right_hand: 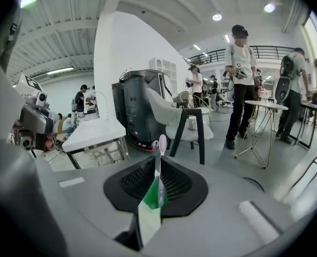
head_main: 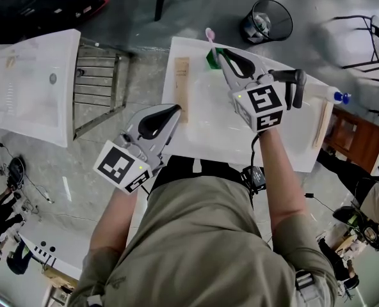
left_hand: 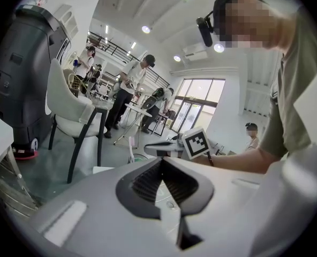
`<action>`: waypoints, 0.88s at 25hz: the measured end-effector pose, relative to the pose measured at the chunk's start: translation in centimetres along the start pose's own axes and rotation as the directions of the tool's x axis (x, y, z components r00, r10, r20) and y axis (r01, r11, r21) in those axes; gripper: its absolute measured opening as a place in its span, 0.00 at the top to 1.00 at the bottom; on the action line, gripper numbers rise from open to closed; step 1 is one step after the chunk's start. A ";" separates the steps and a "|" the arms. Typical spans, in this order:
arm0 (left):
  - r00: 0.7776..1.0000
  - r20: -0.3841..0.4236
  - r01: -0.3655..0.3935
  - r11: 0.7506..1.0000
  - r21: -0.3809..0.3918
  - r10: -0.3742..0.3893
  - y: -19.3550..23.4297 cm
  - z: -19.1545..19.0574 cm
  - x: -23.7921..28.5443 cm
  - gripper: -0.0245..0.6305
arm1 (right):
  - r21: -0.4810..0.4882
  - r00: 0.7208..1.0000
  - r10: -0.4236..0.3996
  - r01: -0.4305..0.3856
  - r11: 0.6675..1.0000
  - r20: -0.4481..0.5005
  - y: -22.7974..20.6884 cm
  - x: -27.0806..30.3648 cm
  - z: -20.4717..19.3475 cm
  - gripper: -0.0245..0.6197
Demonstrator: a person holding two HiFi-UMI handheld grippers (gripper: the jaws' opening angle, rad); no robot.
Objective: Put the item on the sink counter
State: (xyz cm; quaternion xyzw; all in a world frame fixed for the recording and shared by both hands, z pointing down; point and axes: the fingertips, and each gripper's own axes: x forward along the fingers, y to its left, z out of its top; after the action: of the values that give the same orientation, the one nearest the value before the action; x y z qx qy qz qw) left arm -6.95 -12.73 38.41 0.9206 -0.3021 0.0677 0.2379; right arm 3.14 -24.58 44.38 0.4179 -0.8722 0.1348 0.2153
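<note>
My right gripper [head_main: 220, 53] is shut on a toothbrush [head_main: 210, 38] with a pink head and a green lower part. It holds the toothbrush over the far left corner of the white sink counter [head_main: 285, 149]. In the right gripper view the toothbrush [right_hand: 160, 159] stands upright between the closed jaws of that gripper [right_hand: 157, 170]. My left gripper [head_main: 175, 111] hangs at the counter's near left edge, shut and empty. In the left gripper view, the left gripper [left_hand: 161, 164] has its tips touching, and the toothbrush [left_hand: 130, 150] shows beyond them.
A second white sink [head_main: 36, 85] stands at the left, with a metal rack [head_main: 100, 85] between the two sinks. Wooden strips [head_main: 181, 88] [head_main: 322, 123] lie on the counter, a blue-capped bottle [head_main: 338, 96] at its right. A wire bin [head_main: 267, 19] sits behind. People and chairs stand around.
</note>
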 end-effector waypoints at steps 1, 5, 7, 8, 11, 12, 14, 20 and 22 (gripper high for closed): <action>1.000 0.000 0.002 1.000 0.003 -0.002 -0.1 0.1 0.0 0.95 | 0.002 1.000 -0.004 0.004 1.000 0.014 0.0 -0.2 0.3 0.90; 1.000 0.002 0.009 1.000 0.015 -0.009 -0.7 0.5 0.0 0.95 | 0.011 0.999 -0.012 0.012 1.000 0.043 0.1 -1.1 0.8 0.90; 1.000 0.004 0.014 1.000 0.023 -0.014 -1.0 0.7 0.0 0.95 | 0.017 0.999 -0.015 0.015 1.000 0.050 0.2 -1.7 1.0 0.90; 1.000 0.004 0.016 1.000 0.027 -0.016 -1.1 0.8 -0.1 0.95 | 0.019 0.999 -0.016 0.015 1.000 0.052 0.3 -1.9 1.0 0.90; 1.000 0.005 0.021 0.999 0.037 -0.021 -1.5 1.0 -0.2 0.95 | 0.024 0.998 -0.015 0.014 1.000 0.057 0.7 -2.7 1.1 0.90; 1.000 0.006 0.023 0.999 0.040 -0.023 -1.6 1.1 -0.2 0.95 | 0.024 0.998 -0.016 0.014 1.000 0.061 0.8 -3.0 1.2 0.90; 1.000 0.007 0.028 0.999 0.046 -0.029 -1.9 1.1 -0.2 0.95 | 0.026 0.997 -0.018 0.017 1.000 0.069 0.9 -3.6 1.3 0.90; 0.999 0.011 0.048 0.997 0.062 -0.048 -3.0 1.4 -0.2 0.95 | 0.030 0.997 -0.027 0.025 0.999 0.070 1.7 -5.6 1.4 0.91; 0.998 0.011 0.054 0.996 0.068 -0.055 -3.3 1.4 -0.2 0.95 | 0.030 0.995 -0.034 0.032 0.999 0.094 1.8 -6.3 1.7 0.93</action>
State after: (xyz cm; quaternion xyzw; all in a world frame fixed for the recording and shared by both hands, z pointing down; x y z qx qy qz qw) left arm -5.15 -10.94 35.83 0.9364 -0.2760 0.0657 0.2064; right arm 4.76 -19.94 39.68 0.4412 -0.8724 0.1238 0.1700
